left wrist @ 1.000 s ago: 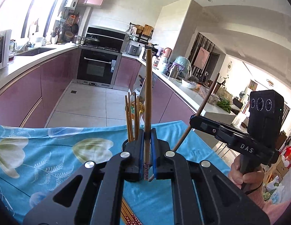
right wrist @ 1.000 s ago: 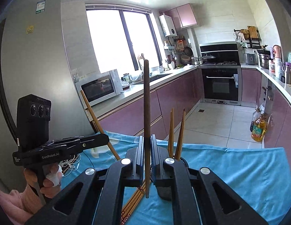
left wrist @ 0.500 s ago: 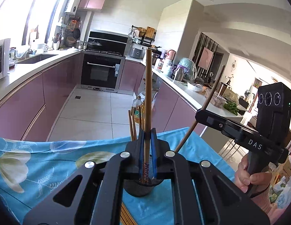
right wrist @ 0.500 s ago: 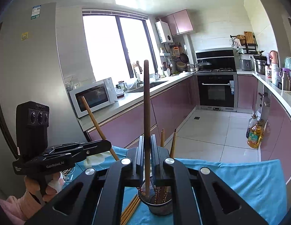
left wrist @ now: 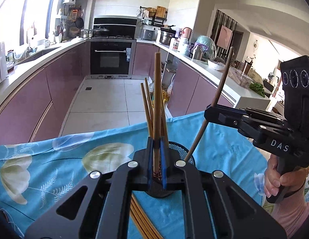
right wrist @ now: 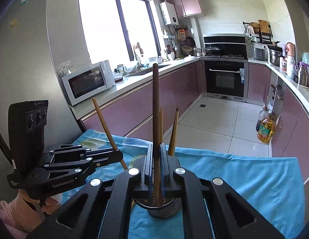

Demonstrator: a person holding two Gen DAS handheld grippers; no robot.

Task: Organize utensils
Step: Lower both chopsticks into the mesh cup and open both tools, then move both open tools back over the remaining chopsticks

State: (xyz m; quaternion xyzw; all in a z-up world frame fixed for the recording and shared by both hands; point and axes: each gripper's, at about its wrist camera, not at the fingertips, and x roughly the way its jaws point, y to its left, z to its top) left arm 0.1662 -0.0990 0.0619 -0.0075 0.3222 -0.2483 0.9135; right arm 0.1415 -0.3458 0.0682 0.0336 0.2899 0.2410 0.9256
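Step in hand: loading chopsticks into the black mesh holder (left wrist: pixel 179 149), which stands on the worktop (left wrist: pixel 54 159) with its blue floral cloth. Left gripper (left wrist: pixel 156 159) is pinching a light wooden chopstick (left wrist: pixel 156 99) near its patterned lower end, the stick held close to upright, its lower end just above or at the holder's rim; which of the two cannot be told, as the gripper body hides the mouth. Right gripper (right wrist: pixel 157 171) likewise pinches a darker chopstick (right wrist: pixel 155 109), upright, its lower end over the holder (right wrist: pixel 164 209) directly below. In the left wrist view the right gripper's stick (left wrist: pixel 218 99) leans in with its tip at the holder's rim. Several chopsticks (left wrist: pixel 147 107) already stand inside the holder, leaning toward its far side. More loose chopsticks (left wrist: pixel 142 221) lie on the cloth on the near side of the holder, so the task looks partly done. Next move, as judged: sink each tip past the rim, clear of the sticks already standing, then part the jaws so the stick drops in. The two tips converge on one small mouth, so one at a time seems safer. Then fetch the loose ones beside the holder.
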